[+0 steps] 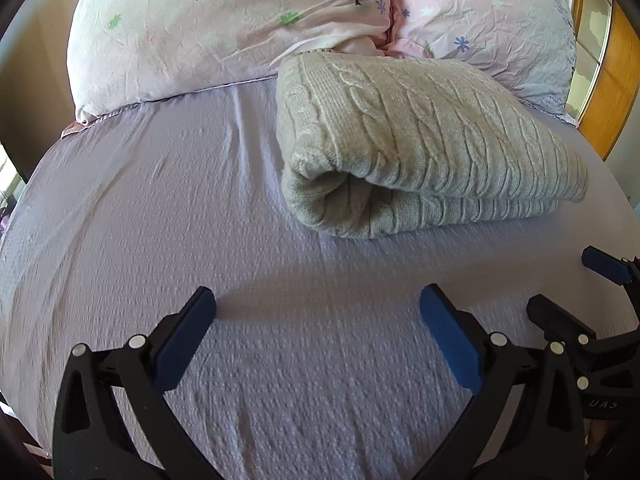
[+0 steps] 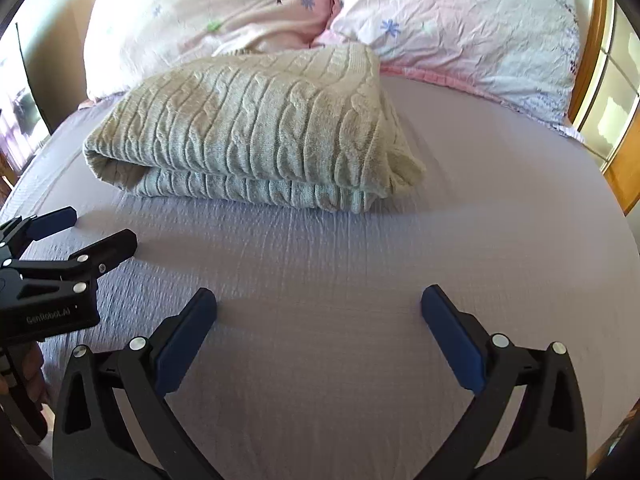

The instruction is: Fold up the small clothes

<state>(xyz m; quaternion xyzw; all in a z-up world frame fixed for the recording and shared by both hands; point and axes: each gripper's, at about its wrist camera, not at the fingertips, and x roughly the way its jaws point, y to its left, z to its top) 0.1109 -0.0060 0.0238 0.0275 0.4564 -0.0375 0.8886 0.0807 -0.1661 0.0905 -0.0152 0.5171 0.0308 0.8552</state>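
There the folded cable-knit sweater [image 1: 420, 140] lay on the bed [image 1: 200, 208], touching the pillows [image 1: 224, 28] behind it. Near its front, the left gripper [image 1: 318, 304] and right gripper [image 2: 319, 304] hovered apart from it, fingers wide, empty.

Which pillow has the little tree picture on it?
The left pillow has the tree, near its inner edge. The right pillow shows only small flowers. The folded sweater lies in front of both.

This is a bedroom in a home. A bed [image 1: 160, 200] has a lilac sheet, two flowered pillows [image 1: 224, 28] and a wooden headboard [image 1: 612, 92]
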